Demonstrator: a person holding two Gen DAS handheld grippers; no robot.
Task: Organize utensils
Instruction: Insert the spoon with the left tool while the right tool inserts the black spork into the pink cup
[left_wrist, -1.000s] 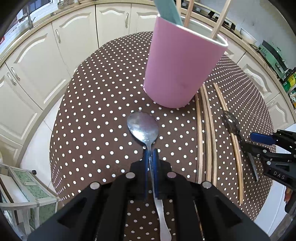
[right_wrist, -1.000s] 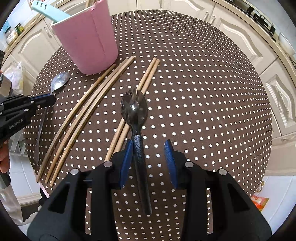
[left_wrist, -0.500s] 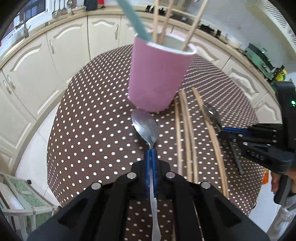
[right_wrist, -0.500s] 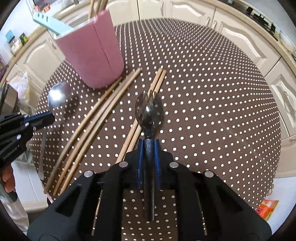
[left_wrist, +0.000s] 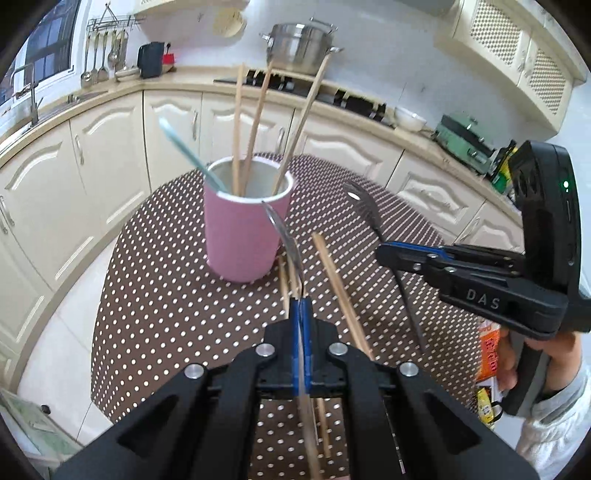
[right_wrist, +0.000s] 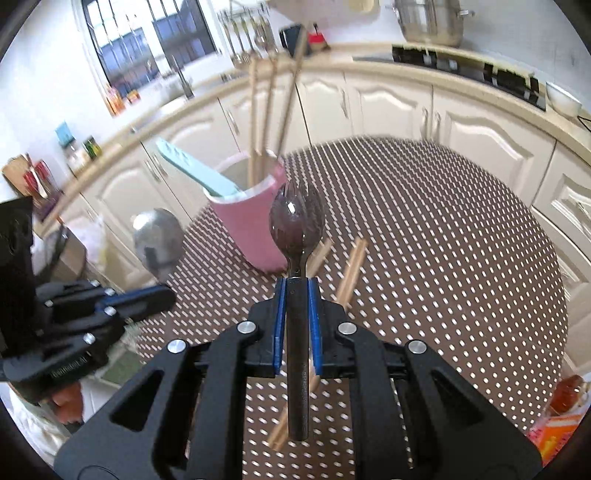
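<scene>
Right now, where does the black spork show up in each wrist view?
Left wrist: the black spork is right of centre, head up, held in the right tool.
Right wrist: dead centre, clamped at the handle.
Shared landmark: the pink cup holding chopsticks.

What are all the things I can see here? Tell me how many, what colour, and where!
Cup: one, pink, standing on the table.
Chopsticks in cup: three, wooden, sticking up.
Spatula: one, light blue, leaning in the cup.
Loose chopsticks: several, wooden, lying on the table by the cup.
Spoon: one, silver, lifted in the left gripper.
Spork: one, dark, lifted in the right gripper.
Table: one, brown cloth with white dots.
Pot: one, steel, on the counter behind.
Left gripper: black with blue fingers, shut.
Right gripper: black with blue fingers, shut.
</scene>
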